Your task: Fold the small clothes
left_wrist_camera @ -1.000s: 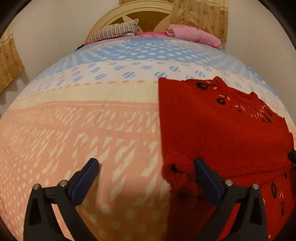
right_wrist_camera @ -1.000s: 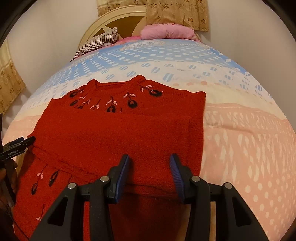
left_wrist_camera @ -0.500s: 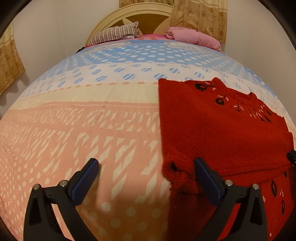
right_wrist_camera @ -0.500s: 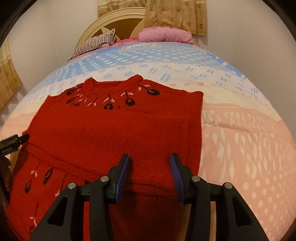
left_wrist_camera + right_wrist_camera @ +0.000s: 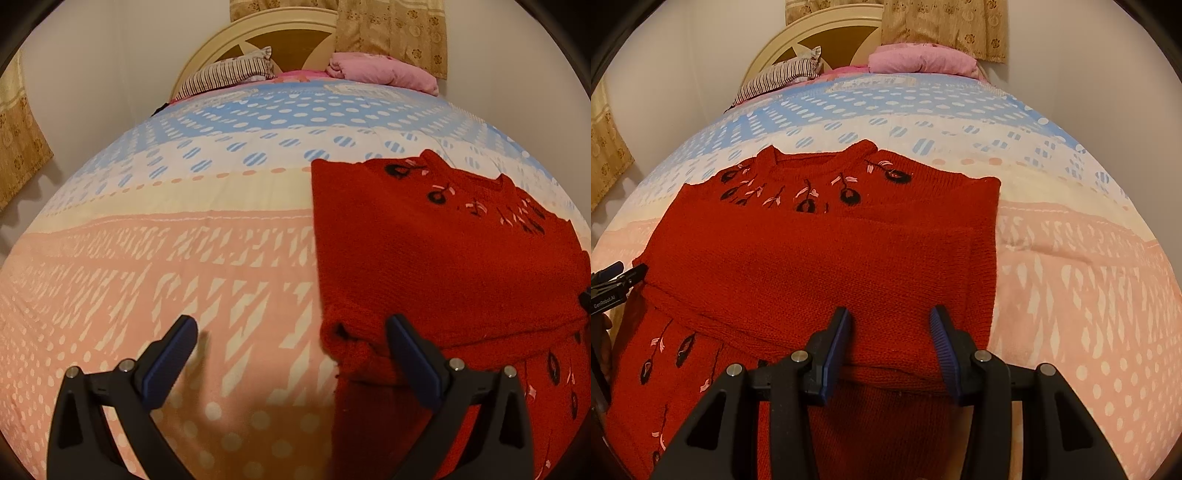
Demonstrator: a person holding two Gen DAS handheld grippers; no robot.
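The red sweater (image 5: 820,273) lies flat on the bed, collar toward the headboard, both sleeves folded across its chest into a thick band. It is a coarse, nubbly knit with black buds and pink leaves stitched round the neckline and along the lower front. Compared with a second ago it sits slightly lower and further left in the right wrist view, and the cloth itself keeps the same folds.

The right gripper (image 5: 890,336) hovers over the near edge of the folded band, its ribbed blue pads part-way spread with the knit showing between them; whether the pads press on the cloth I cannot tell. The left gripper (image 5: 291,347) has its jaws spread wide, one pad over the bare bedspread (image 5: 184,266), the other at the rolled cuff corner of the sweater (image 5: 436,266).

The bedspread is quilted cotton, banded peach, cream and blue with dots and slanted dashes. A striped pillow (image 5: 229,74) and a pink bundle (image 5: 384,72) rest against the rounded cream headboard (image 5: 812,37).
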